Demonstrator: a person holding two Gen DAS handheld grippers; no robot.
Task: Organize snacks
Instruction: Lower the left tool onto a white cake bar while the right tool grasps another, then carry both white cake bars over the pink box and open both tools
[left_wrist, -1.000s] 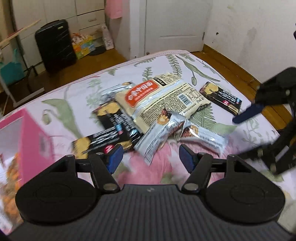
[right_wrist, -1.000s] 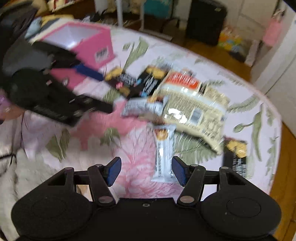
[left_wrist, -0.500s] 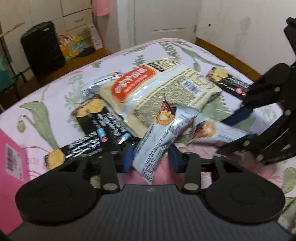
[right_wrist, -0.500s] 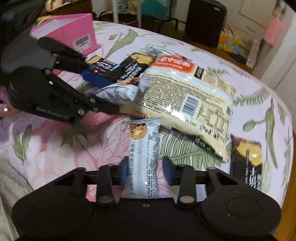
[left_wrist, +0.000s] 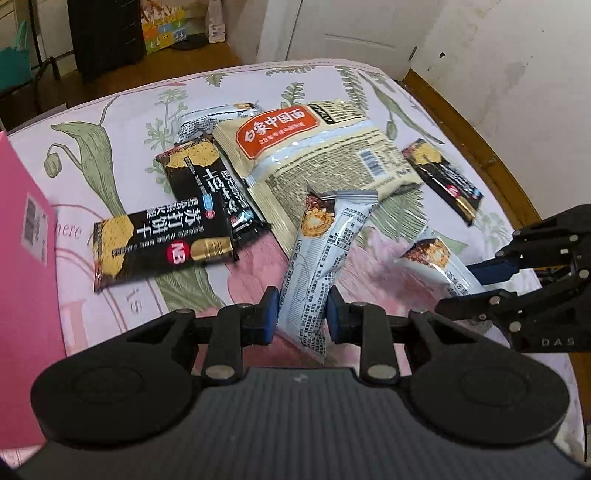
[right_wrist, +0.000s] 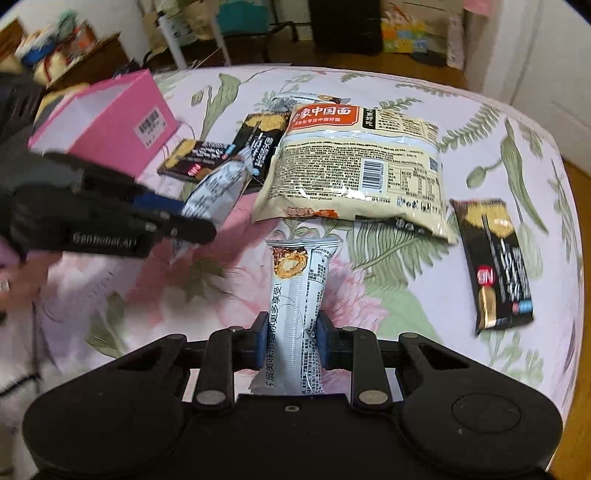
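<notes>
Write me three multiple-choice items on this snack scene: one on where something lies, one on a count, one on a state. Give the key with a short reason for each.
1. Where is the pink box relative to the big noodle packet, in the right wrist view?
A. To its left
B. To its right
C. On top of it

2. How many black cracker packets show in the left wrist view?
A. One
B. Three
C. Five

3. What is the left gripper doing?
A. Open over bare cloth
B. Shut on a silver snack bar
C. Shut on the noodle packet

Key:
1 A, the box stands on the bedspread left of the packet.
2 B, two overlap left of the noodles, and one lies apart on the right.
3 B, both blue pads press the bar's wrapper. The right gripper likewise grips its own silver bar.
</notes>
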